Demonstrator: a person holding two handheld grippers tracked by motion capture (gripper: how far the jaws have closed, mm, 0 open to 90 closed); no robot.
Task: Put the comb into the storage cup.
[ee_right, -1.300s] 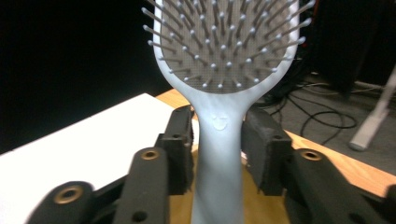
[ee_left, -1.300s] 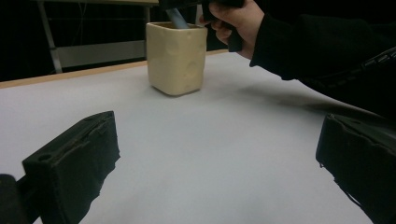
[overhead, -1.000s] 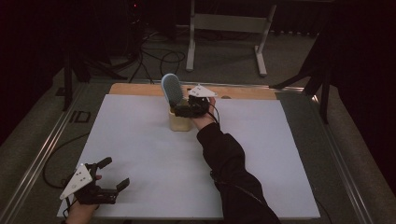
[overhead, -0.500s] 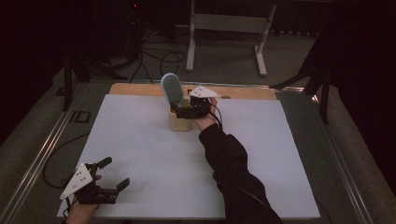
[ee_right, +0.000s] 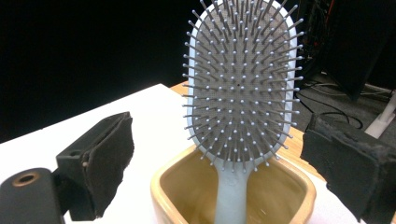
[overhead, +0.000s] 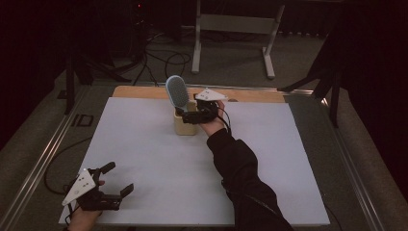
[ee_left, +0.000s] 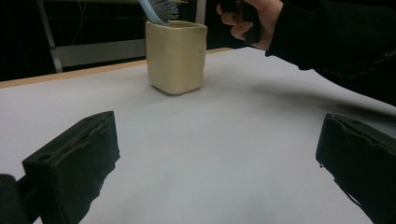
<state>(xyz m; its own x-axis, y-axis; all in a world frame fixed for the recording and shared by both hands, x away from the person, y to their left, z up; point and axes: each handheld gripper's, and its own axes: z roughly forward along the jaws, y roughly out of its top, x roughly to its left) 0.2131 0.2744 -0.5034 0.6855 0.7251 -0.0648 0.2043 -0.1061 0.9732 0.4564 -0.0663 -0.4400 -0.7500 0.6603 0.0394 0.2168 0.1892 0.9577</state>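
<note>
One hairbrush (ee_right: pixel 242 88) stands handle-down in a cream cup (overhead: pixel 184 123) at the far side of the white table (overhead: pixel 159 159), the right gripper (overhead: pixel 192 117) level with it.

The brush leans upright in the cup, bristles facing the right gripper, whose jaws stand apart on either side of the brush head without touching it. The left gripper (overhead: pixel 111 190) rests at the near left corner, well apart from the cup, jaws wide and holding nothing. Judging by this, the brush is either just set in the cup or about to be gripped; either a clean pull-back or a closing grip remains.
</note>
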